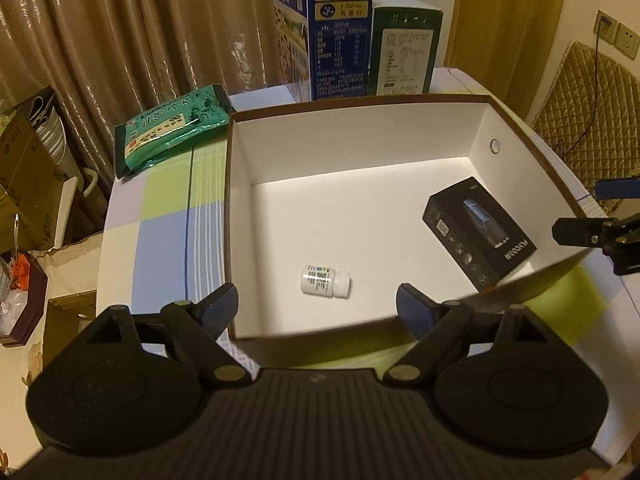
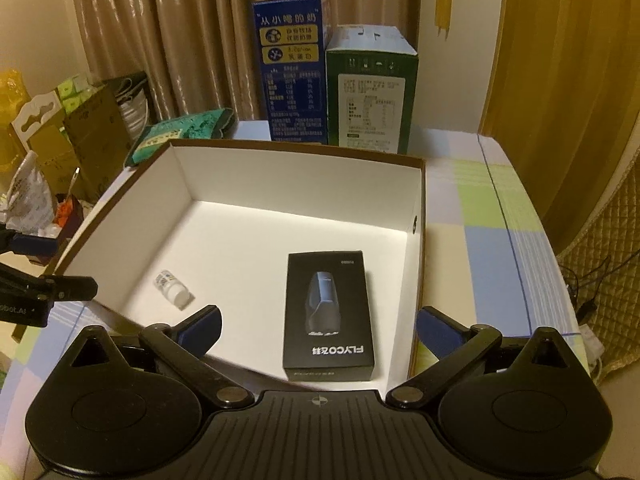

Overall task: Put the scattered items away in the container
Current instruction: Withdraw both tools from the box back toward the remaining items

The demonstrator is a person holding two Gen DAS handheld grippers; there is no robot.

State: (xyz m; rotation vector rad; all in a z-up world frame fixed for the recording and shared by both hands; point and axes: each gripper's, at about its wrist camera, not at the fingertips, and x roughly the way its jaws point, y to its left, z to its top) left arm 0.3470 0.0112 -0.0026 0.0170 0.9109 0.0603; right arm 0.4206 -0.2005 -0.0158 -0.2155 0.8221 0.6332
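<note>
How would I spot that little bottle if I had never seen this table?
Find the big open white-lined box on the checked tablecloth. Two things lie on its floor: a flat black carton and, apart from it, the small white bottle on its side. It is the only white, round item there.

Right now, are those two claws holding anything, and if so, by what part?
Nothing is held. The left gripper and the right gripper both stand open and empty above the box; the small bottle and black carton lie inside.
</note>
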